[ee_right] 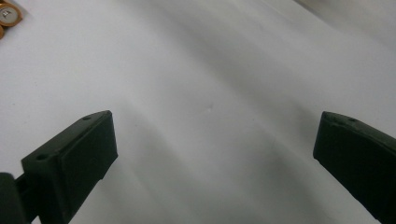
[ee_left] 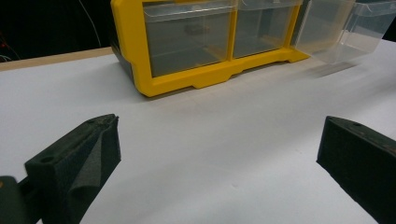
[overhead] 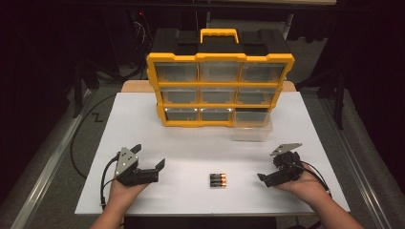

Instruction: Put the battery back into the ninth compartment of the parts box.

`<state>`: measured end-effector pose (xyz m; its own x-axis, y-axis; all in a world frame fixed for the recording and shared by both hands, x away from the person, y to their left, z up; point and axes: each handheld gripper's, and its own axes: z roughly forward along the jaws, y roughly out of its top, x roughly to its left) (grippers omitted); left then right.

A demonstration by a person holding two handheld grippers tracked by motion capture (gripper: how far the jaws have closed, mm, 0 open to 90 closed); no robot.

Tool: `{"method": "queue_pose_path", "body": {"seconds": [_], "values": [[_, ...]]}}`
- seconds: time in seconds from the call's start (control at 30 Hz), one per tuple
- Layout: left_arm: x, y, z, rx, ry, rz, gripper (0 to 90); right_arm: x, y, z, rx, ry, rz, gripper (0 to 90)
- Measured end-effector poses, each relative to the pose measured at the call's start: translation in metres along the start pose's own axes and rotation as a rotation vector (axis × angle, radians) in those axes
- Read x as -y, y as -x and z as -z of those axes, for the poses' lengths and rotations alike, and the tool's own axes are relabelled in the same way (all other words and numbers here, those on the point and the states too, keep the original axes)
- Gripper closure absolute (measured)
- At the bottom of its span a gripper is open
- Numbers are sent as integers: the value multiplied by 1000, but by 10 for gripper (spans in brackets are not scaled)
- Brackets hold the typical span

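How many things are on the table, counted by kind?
Batteries: 3
Yellow drawer organizer: 1
Clear drawer pulled out of it: 1
Grippers, left gripper and right gripper: 2
Total: 7

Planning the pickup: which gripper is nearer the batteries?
Right, narrowly. The right gripper sits just right of the batteries; the left gripper lies farther off, left.

- A white table [overhead: 143, 124] is seen, carrying everything.
- A yellow-and-black drawer organizer [overhead: 218, 76] is set at its far side.
- A clear drawer [overhead: 252, 125] is pulled out at the organizer's lower right corner.
- A pack of batteries [overhead: 218, 180] is laid near the front edge.
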<state>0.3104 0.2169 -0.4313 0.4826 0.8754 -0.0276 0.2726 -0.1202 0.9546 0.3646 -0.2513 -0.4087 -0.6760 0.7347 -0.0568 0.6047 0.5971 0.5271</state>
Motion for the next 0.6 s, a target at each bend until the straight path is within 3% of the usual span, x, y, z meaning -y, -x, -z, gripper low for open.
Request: {"method": "queue_pose_path", "body": {"seconds": [0.6], "values": [[0,0,1,4,3,-2,2,-17,-13,-8,-94,2,92,9]]}}
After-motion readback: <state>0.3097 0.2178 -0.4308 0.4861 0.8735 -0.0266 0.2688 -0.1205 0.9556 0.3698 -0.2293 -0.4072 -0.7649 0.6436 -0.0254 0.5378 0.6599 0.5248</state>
